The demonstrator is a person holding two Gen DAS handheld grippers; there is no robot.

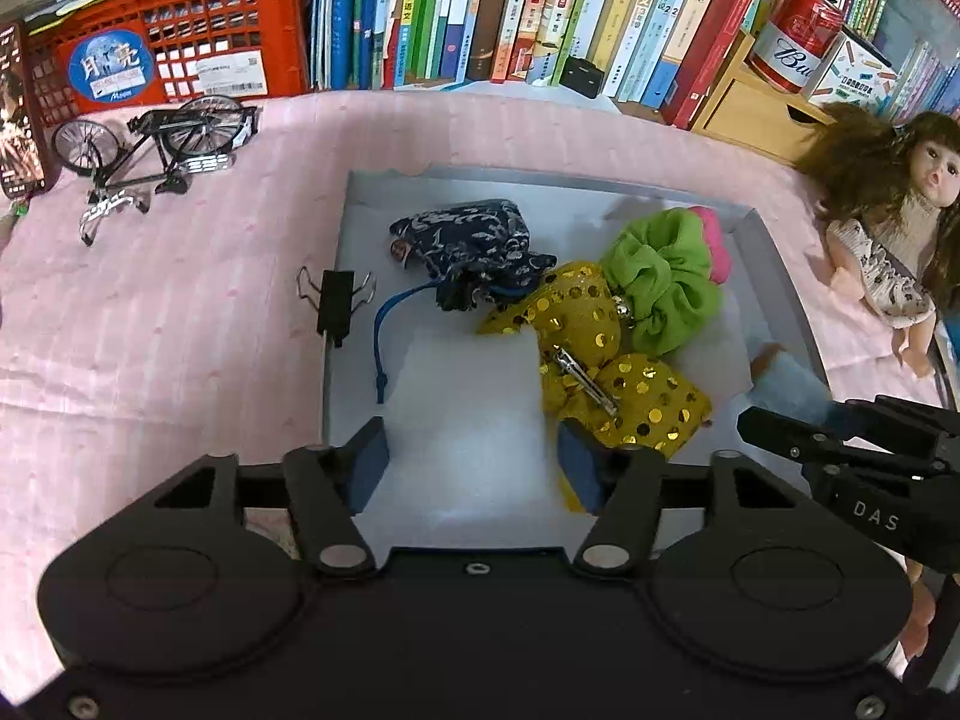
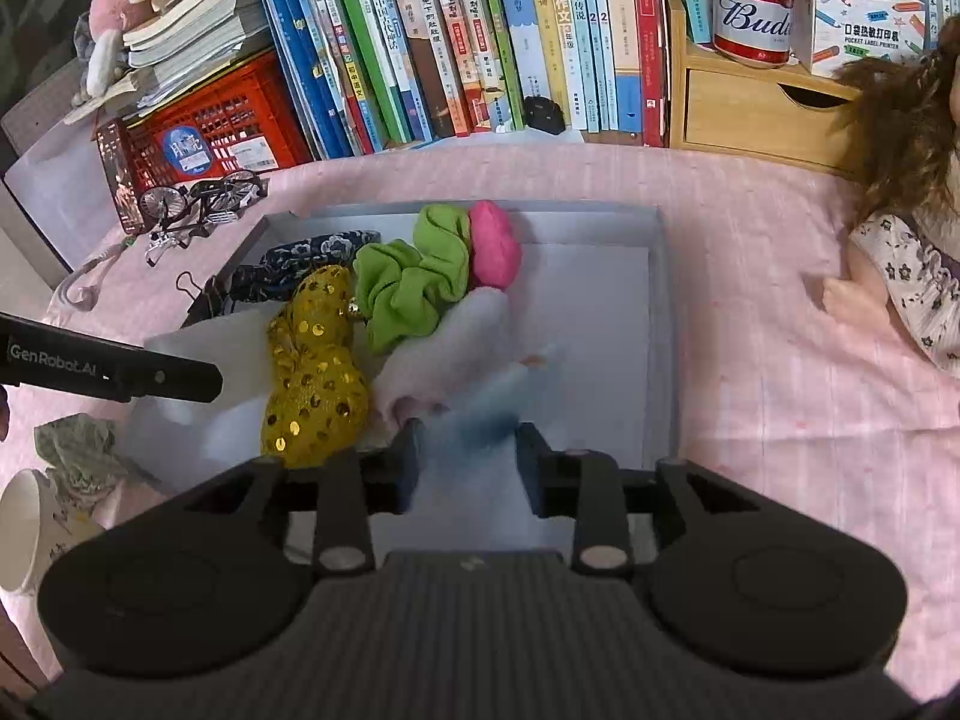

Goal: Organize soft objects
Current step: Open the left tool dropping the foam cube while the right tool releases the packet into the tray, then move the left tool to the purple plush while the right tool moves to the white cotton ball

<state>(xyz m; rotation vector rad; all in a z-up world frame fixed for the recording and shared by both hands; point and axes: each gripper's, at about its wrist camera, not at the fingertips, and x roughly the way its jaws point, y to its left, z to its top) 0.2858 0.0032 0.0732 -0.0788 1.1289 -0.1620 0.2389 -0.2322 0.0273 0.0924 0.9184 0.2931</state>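
A grey tray (image 1: 774, 276) (image 2: 663, 300) on the pink cloth holds a navy patterned pouch (image 1: 474, 243) (image 2: 300, 258), a yellow sequined bow (image 1: 600, 354) (image 2: 315, 372), a green scrunchie (image 1: 663, 279) (image 2: 414, 282) and a pink soft piece (image 1: 717, 243) (image 2: 495, 243). My left gripper (image 1: 474, 468) is open over a white foam sheet (image 1: 468, 408) in the tray. My right gripper (image 2: 468, 462) holds a blurred white and light-blue soft toy (image 2: 474, 360) (image 1: 786, 378) between its fingers over the tray.
A black binder clip (image 1: 336, 300) sits on the tray's left rim. A model bicycle (image 1: 156, 147), a red crate (image 1: 174, 30), books (image 1: 540, 6), a red can (image 1: 792, 36), a wooden drawer box (image 2: 750, 108) and a doll (image 1: 888, 228) surround it. A mug (image 2: 30, 534) stands near left.
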